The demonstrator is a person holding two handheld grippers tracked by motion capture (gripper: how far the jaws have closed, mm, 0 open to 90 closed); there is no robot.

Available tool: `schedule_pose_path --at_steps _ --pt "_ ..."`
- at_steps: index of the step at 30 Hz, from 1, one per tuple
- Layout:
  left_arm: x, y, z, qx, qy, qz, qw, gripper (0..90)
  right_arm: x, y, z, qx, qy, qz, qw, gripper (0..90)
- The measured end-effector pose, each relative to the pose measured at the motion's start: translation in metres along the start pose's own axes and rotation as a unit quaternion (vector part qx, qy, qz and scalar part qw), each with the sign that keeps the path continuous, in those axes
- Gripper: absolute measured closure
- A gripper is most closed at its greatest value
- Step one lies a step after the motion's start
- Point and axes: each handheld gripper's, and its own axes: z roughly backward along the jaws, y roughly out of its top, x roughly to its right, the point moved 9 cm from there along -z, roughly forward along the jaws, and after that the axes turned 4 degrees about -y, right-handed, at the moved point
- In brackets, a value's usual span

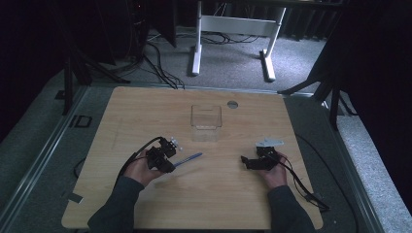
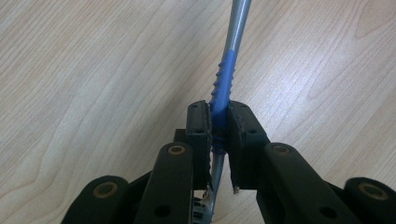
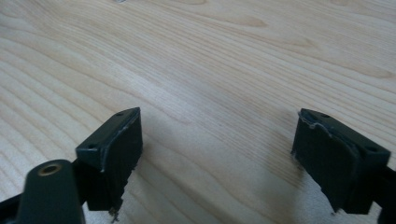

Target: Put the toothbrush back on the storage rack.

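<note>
A pen with a blue ribbed grip and a silver-grey barrel (image 2: 225, 74) is clamped between the two pads of my left gripper (image 2: 218, 128). In the high view the pen (image 1: 190, 158) sticks out to the right of the left gripper (image 1: 165, 155), low over the wooden table (image 1: 145, 111). My right gripper (image 3: 217, 154) stands open just above bare wood, nothing between its jaws. From above, the right gripper (image 1: 247, 161) sits at the table's right, pointing left.
A clear plastic box (image 1: 206, 122) stands upright behind the middle of the table. A round grey grommet (image 1: 232, 104) lies near the far edge. Cables trail from both grippers off the table's sides. White desk legs (image 1: 197, 43) stand on the carpet beyond.
</note>
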Motion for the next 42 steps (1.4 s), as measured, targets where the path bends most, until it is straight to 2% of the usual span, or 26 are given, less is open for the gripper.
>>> schedule_pose_path --at_steps 8,11,15,20,25,27,28,33,42 --pt "0.003 0.005 0.005 0.007 -0.006 -0.018 0.9998 79.7 -0.004 -0.001 0.002 -0.001 0.010 0.010 0.9999 17.3" --pt "0.004 0.009 0.007 0.010 -0.008 -0.026 0.9996 79.7 -0.008 -0.001 0.004 0.000 0.017 0.017 0.9997 21.4" --pt "0.005 0.013 0.011 0.019 -0.010 -0.038 0.9991 79.7 -0.016 0.006 0.012 0.025 0.029 0.033 0.9987 33.1" --pt "0.007 0.015 0.014 0.024 -0.016 -0.047 0.9985 79.7 -0.021 0.011 0.019 0.040 0.043 0.036 0.9976 40.3" --pt "0.011 0.019 0.015 0.028 -0.018 -0.071 0.9969 79.7 -0.030 0.017 0.029 0.051 0.081 0.028 0.9950 44.7" --pt "0.013 0.021 0.016 0.030 -0.021 -0.078 0.9963 79.7 -0.031 0.018 0.030 0.054 0.087 0.028 0.9944 45.3" --pt "0.014 0.022 0.016 0.031 -0.023 -0.082 0.9959 79.7 -0.035 0.020 0.034 0.058 0.102 0.027 0.9928 46.0" --pt "0.016 0.023 0.017 0.033 -0.029 -0.098 0.9942 79.7 -0.045 0.025 0.042 0.067 0.130 0.040 0.9884 48.4" --pt "0.018 0.026 0.020 0.048 -0.033 -0.108 0.9925 79.7 -0.057 0.027 0.052 0.074 0.149 0.060 0.9842 50.9"
